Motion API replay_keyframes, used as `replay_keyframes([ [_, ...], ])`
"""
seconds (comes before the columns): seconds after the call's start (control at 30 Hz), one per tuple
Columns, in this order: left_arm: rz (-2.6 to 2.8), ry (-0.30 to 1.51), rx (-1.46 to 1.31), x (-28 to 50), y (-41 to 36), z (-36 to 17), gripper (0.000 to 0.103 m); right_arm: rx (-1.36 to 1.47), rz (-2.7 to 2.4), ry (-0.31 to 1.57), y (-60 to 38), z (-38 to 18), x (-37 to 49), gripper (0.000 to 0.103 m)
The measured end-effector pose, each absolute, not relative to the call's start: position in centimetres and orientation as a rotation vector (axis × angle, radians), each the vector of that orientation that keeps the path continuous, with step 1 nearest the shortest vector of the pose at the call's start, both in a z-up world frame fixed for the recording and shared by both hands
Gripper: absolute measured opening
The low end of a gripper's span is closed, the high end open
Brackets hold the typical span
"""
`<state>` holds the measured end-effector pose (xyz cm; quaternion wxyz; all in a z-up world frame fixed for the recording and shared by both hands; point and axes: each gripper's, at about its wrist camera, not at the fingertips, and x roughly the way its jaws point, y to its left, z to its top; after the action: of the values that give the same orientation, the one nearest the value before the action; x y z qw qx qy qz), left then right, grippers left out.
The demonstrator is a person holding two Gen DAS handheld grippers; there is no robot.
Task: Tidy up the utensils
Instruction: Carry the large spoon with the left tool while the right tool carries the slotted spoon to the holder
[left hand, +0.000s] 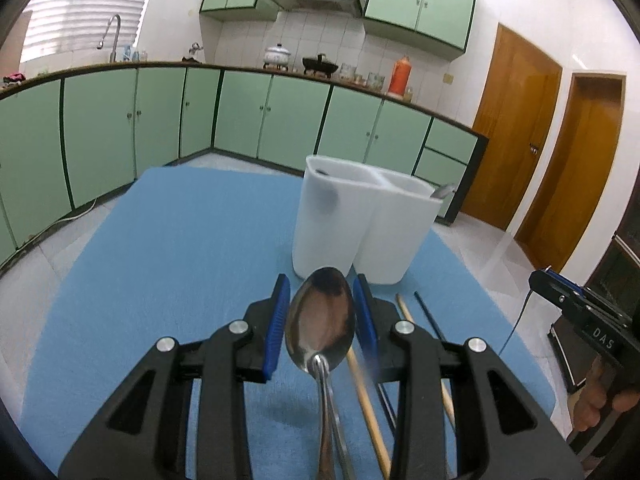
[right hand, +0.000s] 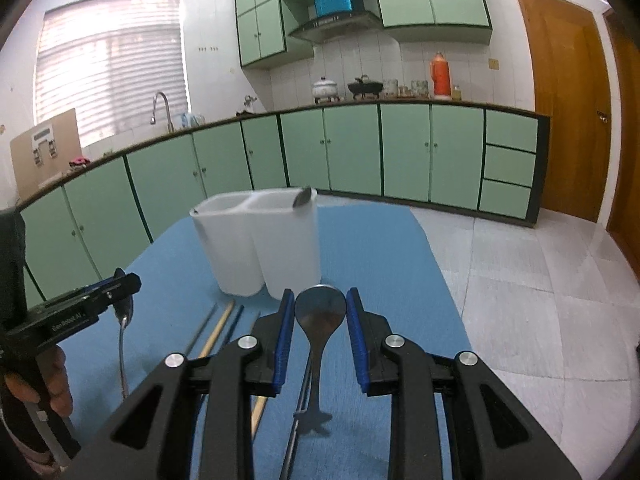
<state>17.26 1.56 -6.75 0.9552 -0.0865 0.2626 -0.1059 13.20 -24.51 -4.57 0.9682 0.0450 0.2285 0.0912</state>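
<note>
My left gripper [left hand: 321, 280] is shut on a shiny metal spoon [left hand: 320, 316], its blue pads against the bowl and the handle hanging down toward the camera. The right wrist view shows this left gripper [right hand: 126, 284] at the left edge, spoon handle [right hand: 122, 360] dangling. My right gripper [right hand: 320, 294] is shut on a dark spoon [right hand: 320, 316], held by the bowl, whose fishtail handle hangs below. Just ahead of both grippers stands a white two-compartment holder [left hand: 340, 232] [right hand: 260, 248], with another spoon [left hand: 444, 191] [right hand: 302, 197] leaning in one compartment.
A blue mat [left hand: 160, 260] [right hand: 380, 260] covers the table. Wooden chopsticks [left hand: 404, 308] [right hand: 218, 328] and dark chopsticks [left hand: 428, 316] [right hand: 236, 320] lie on it in front of the holder. A hand holds the right gripper [left hand: 540, 278] at the right edge. Green kitchen cabinets stand behind.
</note>
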Motion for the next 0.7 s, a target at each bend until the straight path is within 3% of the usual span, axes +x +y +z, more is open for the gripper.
replay_keyframes([
  [0.7,-0.222,0.333,-0.212,17.9,2.2,0.1,0.026,0.064,0.258,0.306,-22.7,2.2,14.0,0.026],
])
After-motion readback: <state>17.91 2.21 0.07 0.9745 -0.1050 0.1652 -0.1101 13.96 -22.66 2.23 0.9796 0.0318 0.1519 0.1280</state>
